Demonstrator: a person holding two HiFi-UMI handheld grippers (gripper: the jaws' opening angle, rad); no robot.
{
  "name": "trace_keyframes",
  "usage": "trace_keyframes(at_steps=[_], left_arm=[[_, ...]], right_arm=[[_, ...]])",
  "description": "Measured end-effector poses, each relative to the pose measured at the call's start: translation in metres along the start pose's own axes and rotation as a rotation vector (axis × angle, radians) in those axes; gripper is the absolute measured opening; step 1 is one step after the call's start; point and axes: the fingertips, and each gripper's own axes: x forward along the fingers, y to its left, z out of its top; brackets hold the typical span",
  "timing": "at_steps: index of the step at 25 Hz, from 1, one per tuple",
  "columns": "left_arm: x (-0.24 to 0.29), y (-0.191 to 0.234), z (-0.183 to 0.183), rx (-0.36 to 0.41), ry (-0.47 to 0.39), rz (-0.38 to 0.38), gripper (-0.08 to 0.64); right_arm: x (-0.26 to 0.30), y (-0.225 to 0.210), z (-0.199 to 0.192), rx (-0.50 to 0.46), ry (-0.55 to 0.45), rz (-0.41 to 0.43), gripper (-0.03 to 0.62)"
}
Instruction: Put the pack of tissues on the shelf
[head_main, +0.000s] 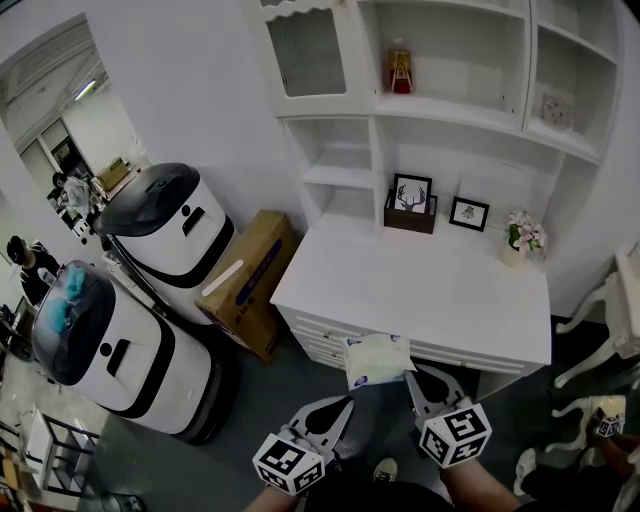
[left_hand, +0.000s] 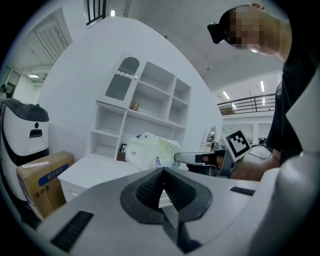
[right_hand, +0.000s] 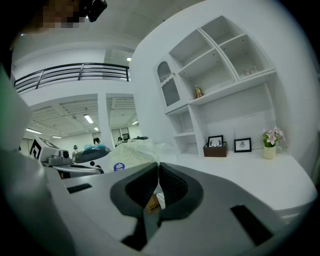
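In the lower middle of the head view, the right gripper (head_main: 412, 373) has its jaws clamped on the edge of the pack of tissues (head_main: 376, 359), which hangs in the air just in front of the white table (head_main: 430, 290), partly over its front edge. The left gripper (head_main: 343, 404) sits just left of the pack, jaws pressed together with nothing between them. The shelf (head_main: 450, 105) rises behind the table at the upper right.

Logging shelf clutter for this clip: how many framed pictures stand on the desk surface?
2. A deer picture sits in the brown box at the back of the desk; a smaller frame stands just right of it.
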Motion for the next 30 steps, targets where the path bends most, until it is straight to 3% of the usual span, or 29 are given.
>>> trace_keyframes(at_steps=[30], left_arm=[[-0.01, 0.079, 0.019, -0.011, 0.012, -0.008, 0.003]], right_arm=[[0.074, 0.017, 0.01, 0.014, 0.01, -0.039, 0.008]])
